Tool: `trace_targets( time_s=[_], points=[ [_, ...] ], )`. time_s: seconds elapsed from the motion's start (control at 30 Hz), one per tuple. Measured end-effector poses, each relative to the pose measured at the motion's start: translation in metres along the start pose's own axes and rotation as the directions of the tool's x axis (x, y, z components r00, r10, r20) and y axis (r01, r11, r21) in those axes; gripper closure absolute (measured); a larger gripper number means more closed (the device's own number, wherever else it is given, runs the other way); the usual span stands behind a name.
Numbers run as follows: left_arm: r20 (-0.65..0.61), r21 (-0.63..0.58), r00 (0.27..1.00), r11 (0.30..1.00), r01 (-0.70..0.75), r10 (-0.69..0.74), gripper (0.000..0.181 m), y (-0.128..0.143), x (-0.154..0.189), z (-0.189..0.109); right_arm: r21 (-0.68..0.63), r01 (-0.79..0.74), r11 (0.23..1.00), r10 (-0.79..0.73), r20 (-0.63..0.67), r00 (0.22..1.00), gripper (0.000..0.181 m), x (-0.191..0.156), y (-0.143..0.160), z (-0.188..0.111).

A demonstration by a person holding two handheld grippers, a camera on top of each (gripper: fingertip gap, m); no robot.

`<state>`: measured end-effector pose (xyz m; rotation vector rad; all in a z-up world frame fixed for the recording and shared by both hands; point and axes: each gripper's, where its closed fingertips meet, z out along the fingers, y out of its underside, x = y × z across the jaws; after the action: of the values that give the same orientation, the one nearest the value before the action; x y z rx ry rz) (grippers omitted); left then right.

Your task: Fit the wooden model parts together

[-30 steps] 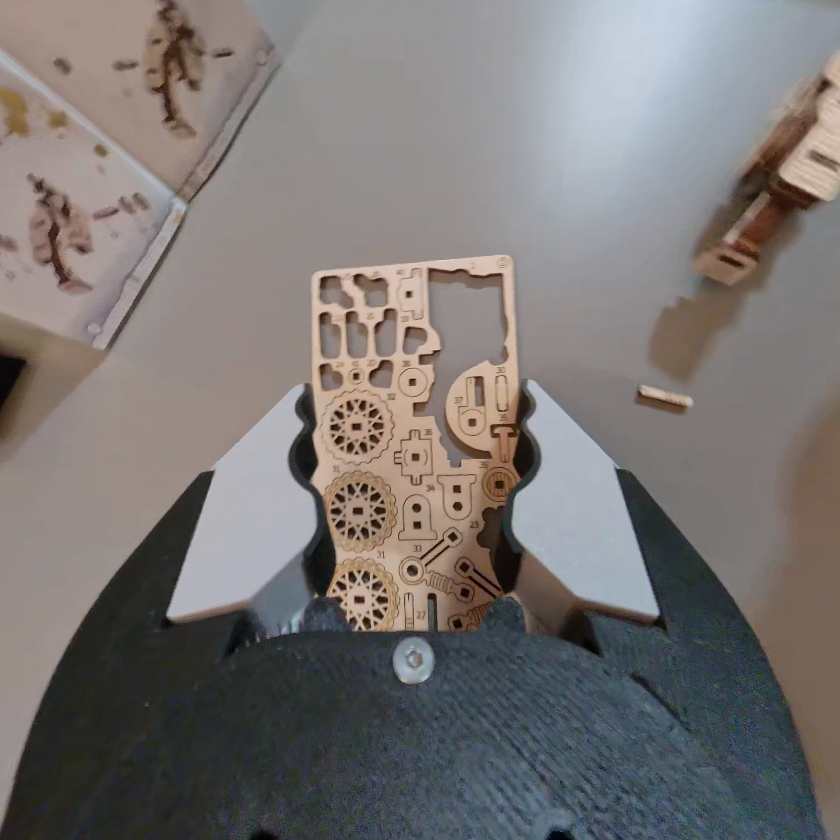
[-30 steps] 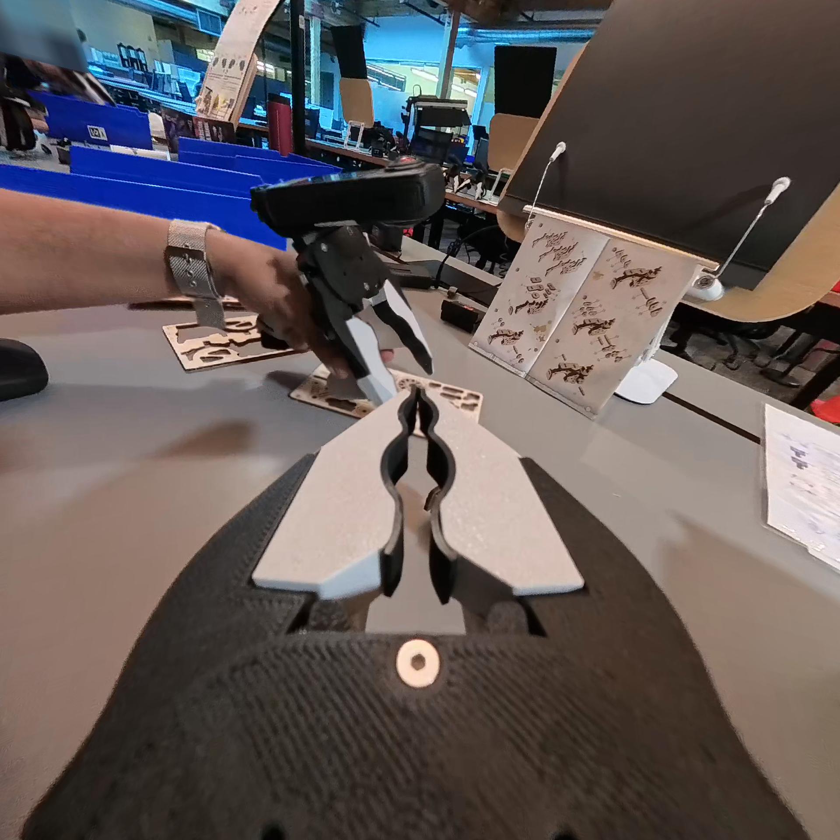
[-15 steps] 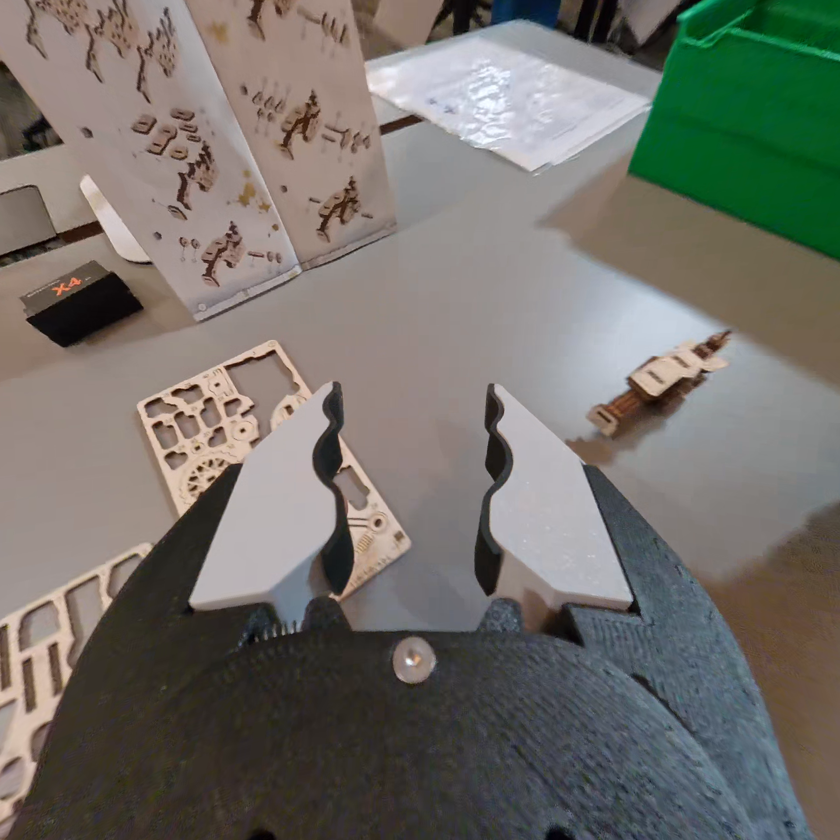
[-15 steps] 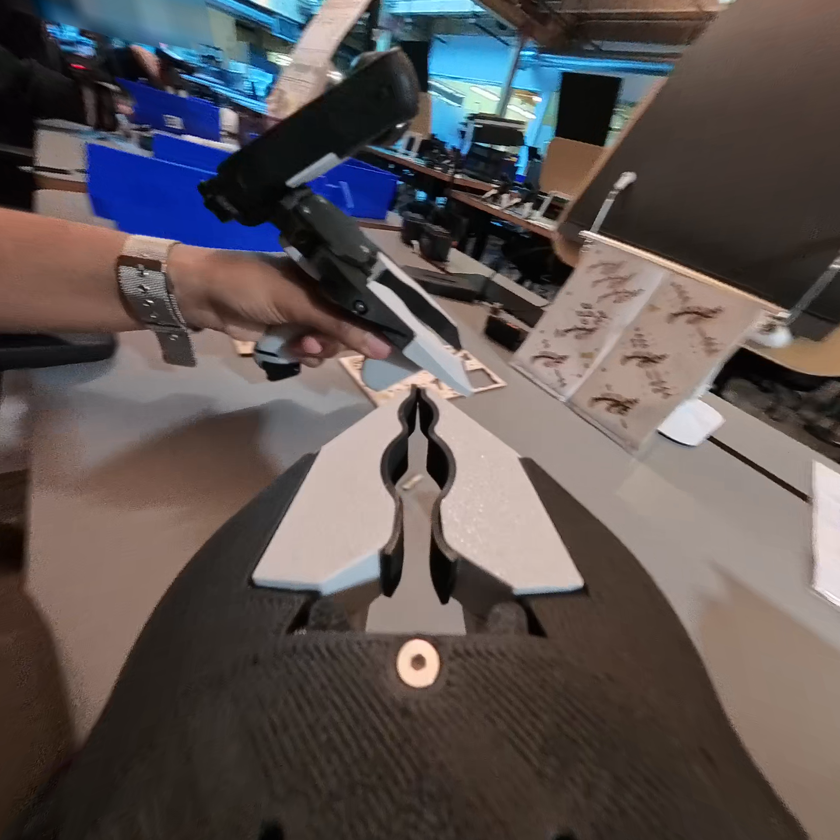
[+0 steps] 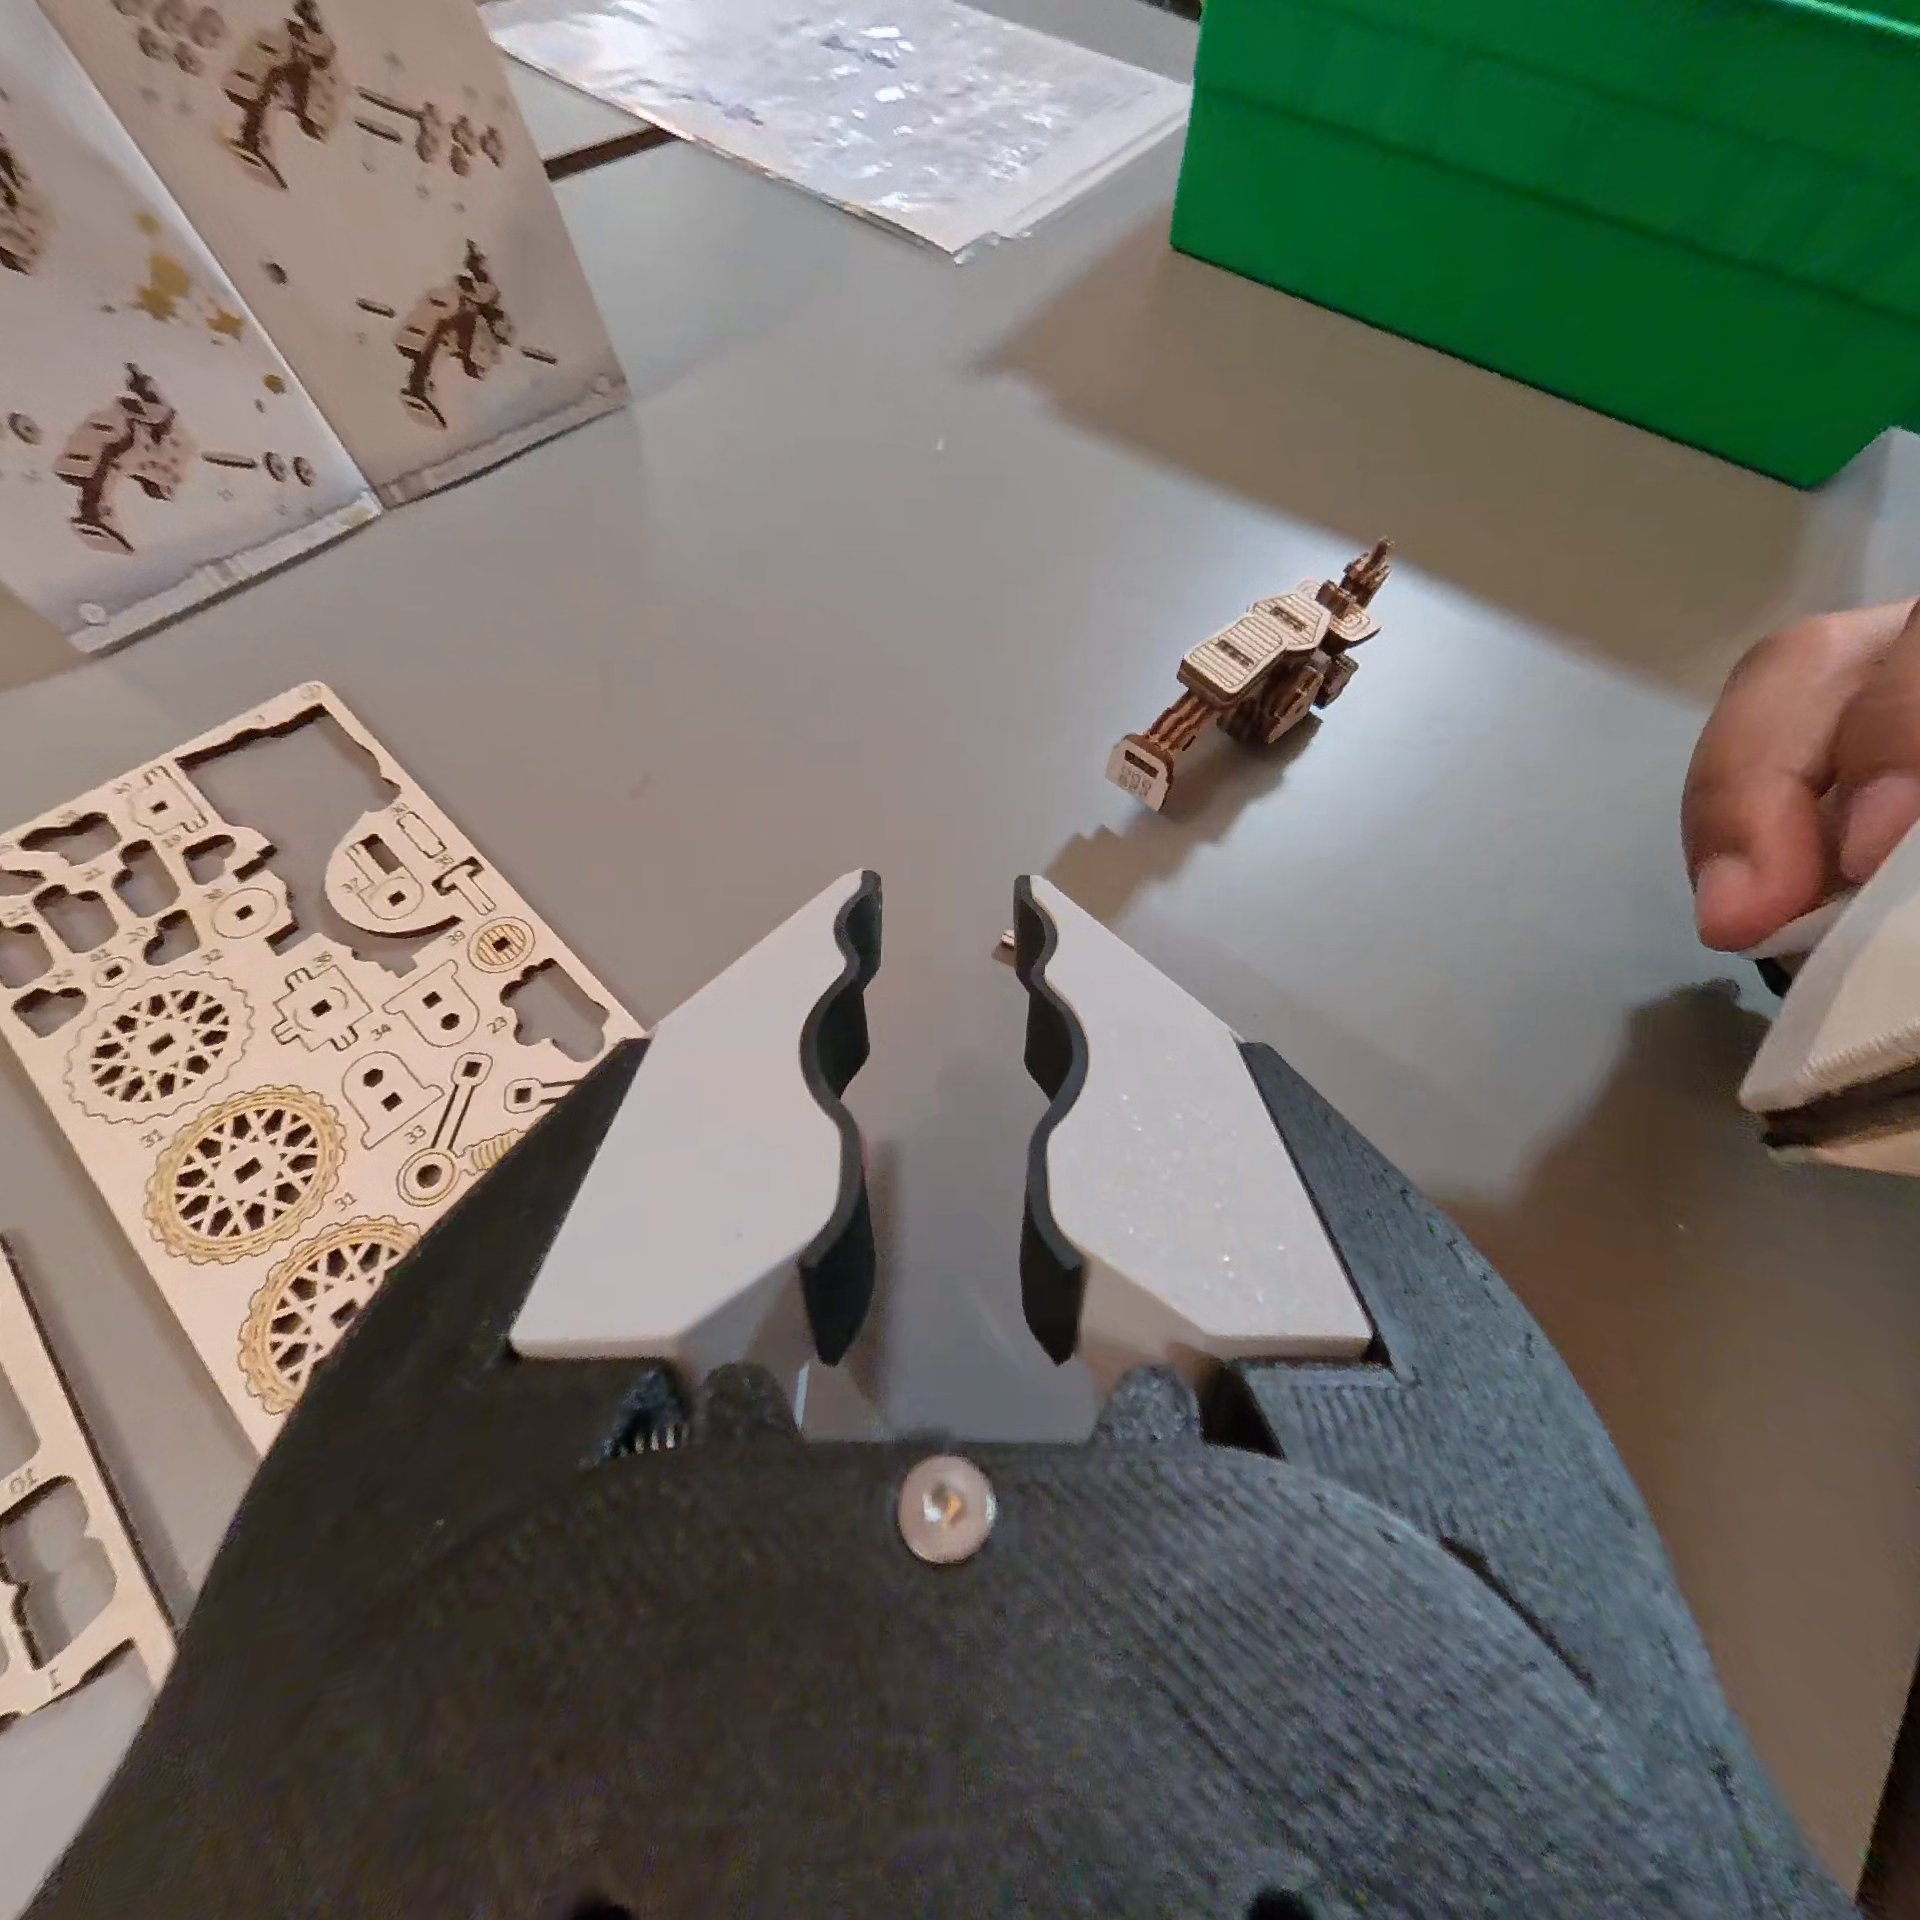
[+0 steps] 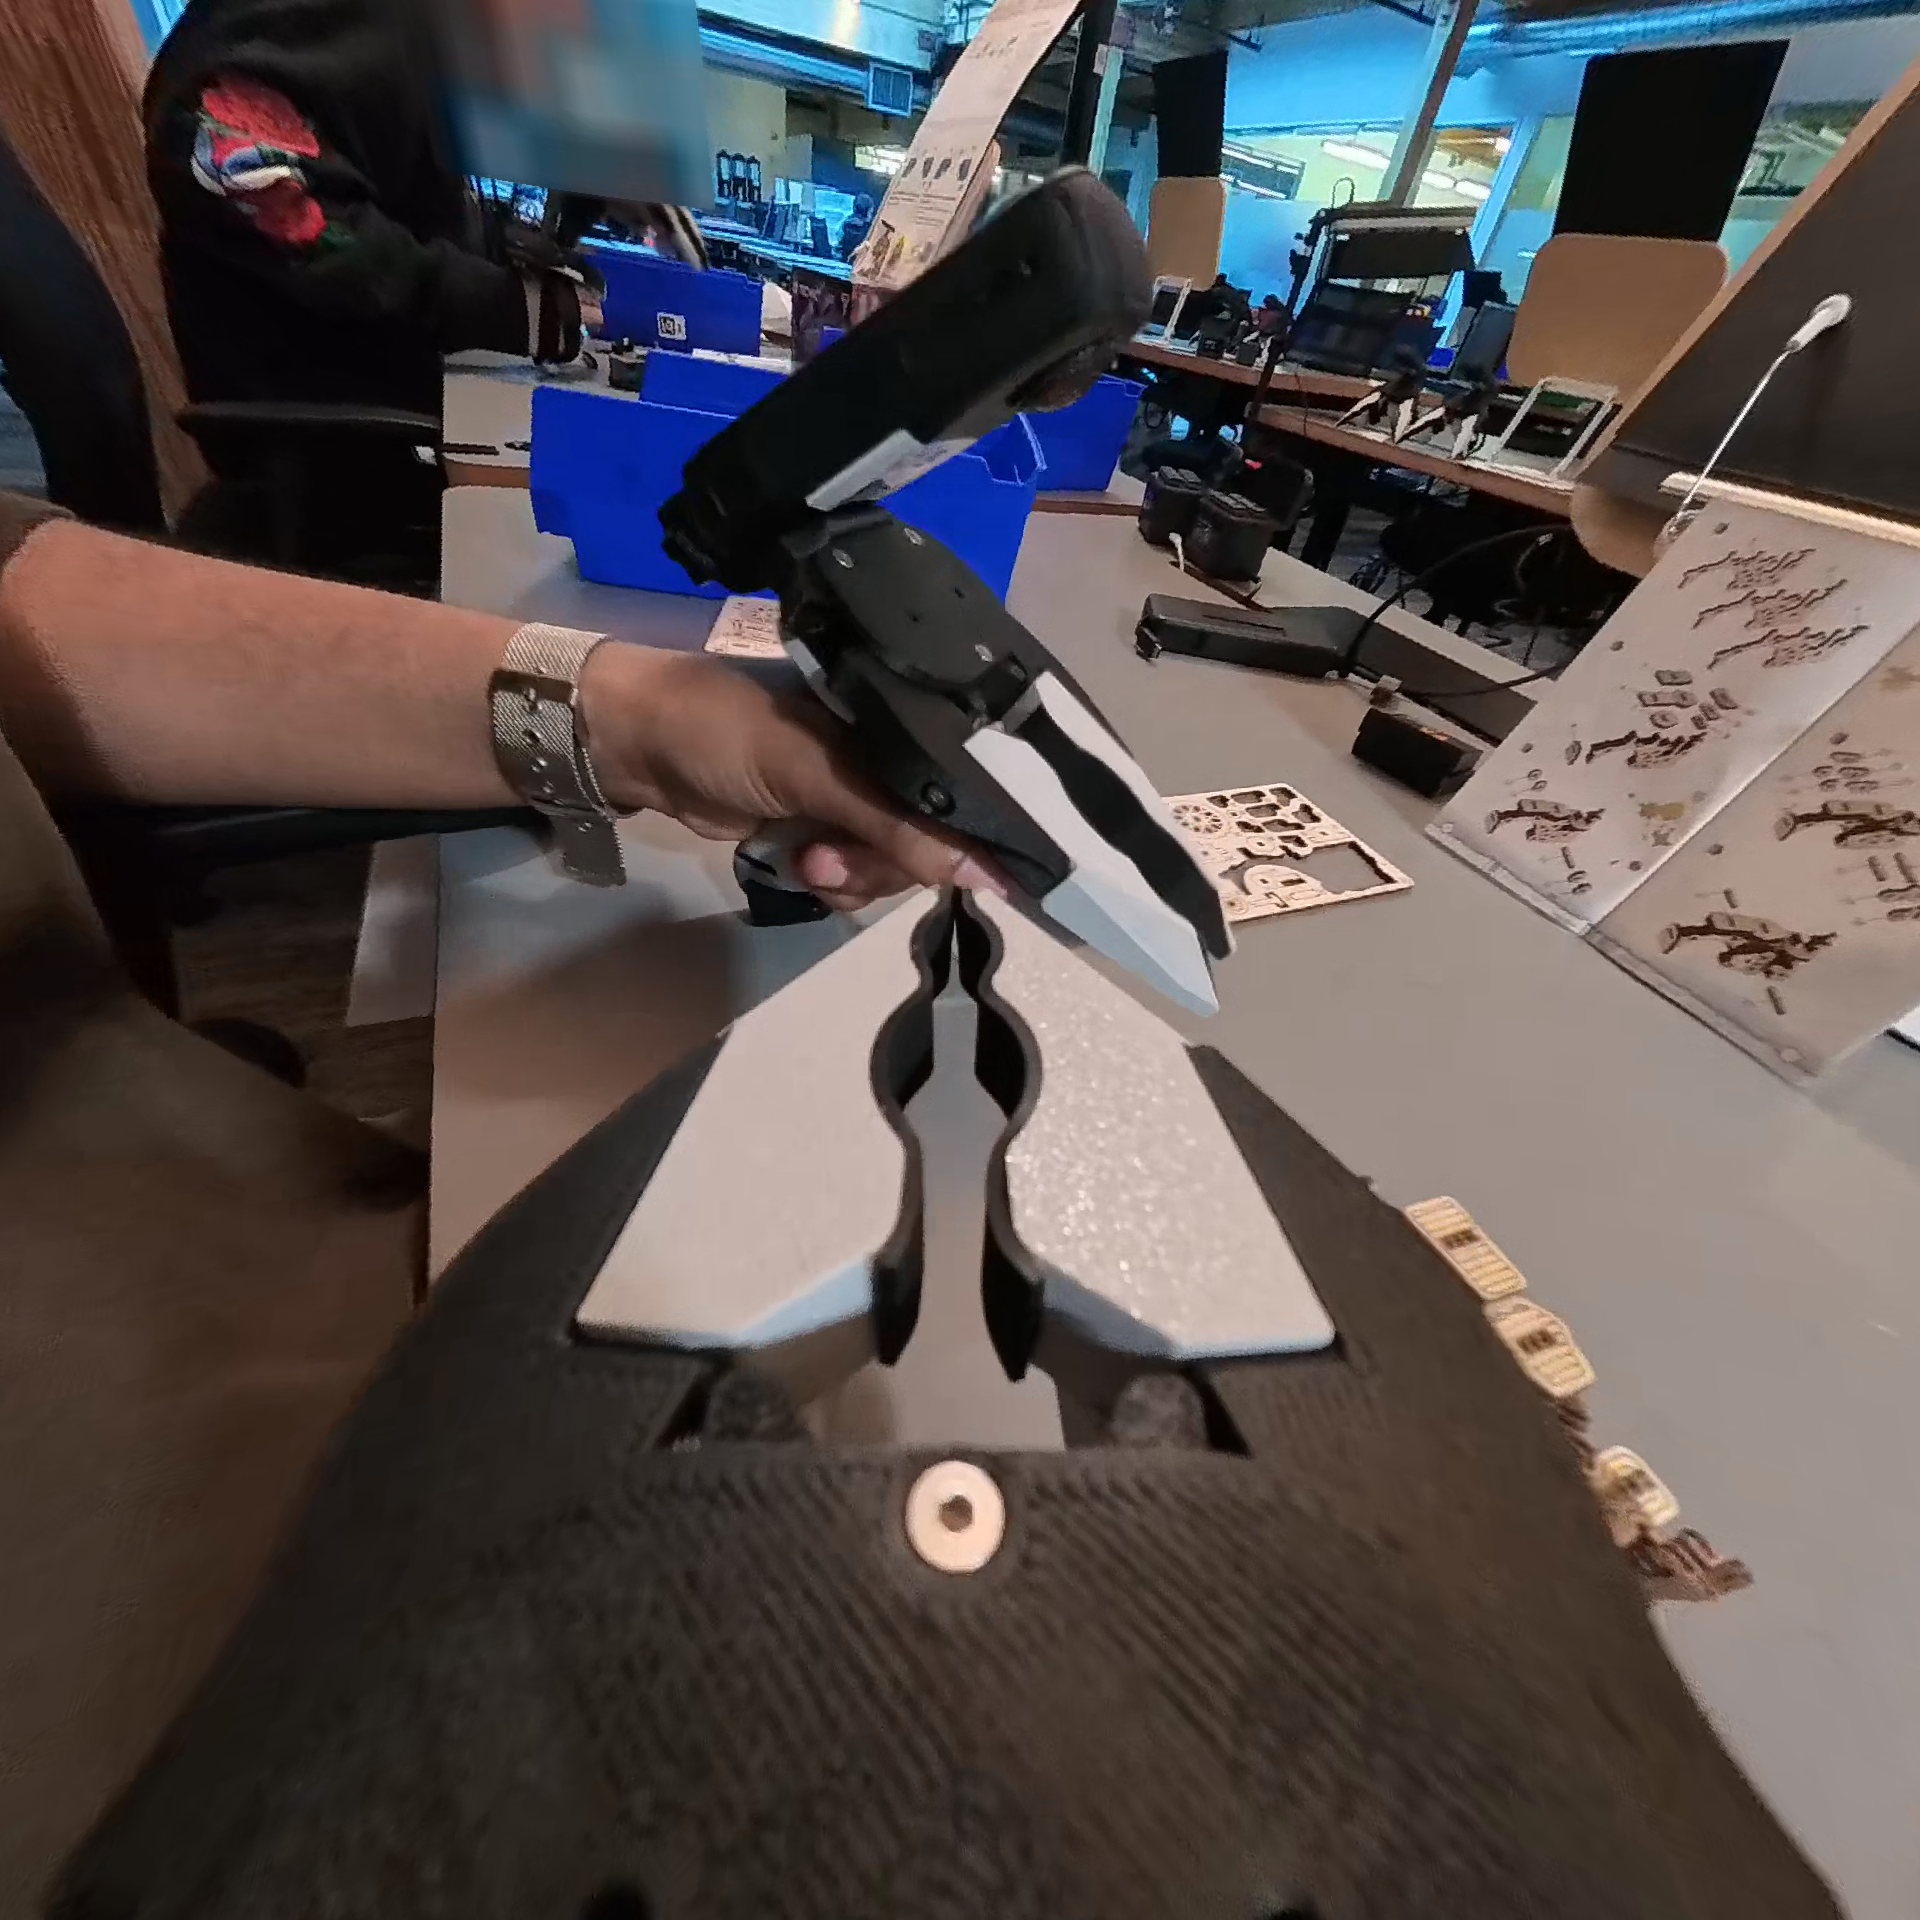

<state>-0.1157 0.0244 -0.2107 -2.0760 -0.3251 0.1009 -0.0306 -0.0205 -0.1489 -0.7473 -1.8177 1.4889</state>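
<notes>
Left of the empty left hand-held gripper (image 5: 945,914) lies the wooden sheet (image 5: 260,997).

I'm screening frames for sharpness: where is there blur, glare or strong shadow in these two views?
Left wrist view: crisp; the small brown wooden model casts a hard shadow on the grey table; the plastic-covered paper shows glare. Right wrist view: background soft and blue-tinted, edges bent by the wide lens.

My left camera looks steeply down, close above the grey surface (image 5: 831,644). My right camera sits lower, facing level toward my left hand-held gripper (image 6: 1205,951). Both share the pale laser-cut wooden parts sheet (image 5: 260,997) (image 6: 1288,862), at ten o'clock and one o'clock.
</notes>
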Motion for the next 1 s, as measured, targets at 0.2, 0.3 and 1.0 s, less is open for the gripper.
trace_targets(
  time_s=[0.2,0.3,1.0],
  points=[
    [-0.038,-0.056,0.999,0.998,0.036,-0.038,0.158,0.007,0.001,0.006,-0.023,-0.049,0.999,0.050,0.058,0.997,0.181,-0.015,0.005,0.004],
    [-0.051,-0.048,0.998,0.998,0.034,-0.037,0.156,0.006,0.002,0.005,-0.028,-0.108,0.994,0.110,0.085,0.990,0.181,-0.022,0.006,0.005],
    [0.010,-0.192,0.922,0.906,-0.378,0.387,0.149,0.029,0.031,0.019,0.292,-0.482,0.826,0.552,-0.243,0.798,0.181,0.146,0.001,-0.068]
  ],
)
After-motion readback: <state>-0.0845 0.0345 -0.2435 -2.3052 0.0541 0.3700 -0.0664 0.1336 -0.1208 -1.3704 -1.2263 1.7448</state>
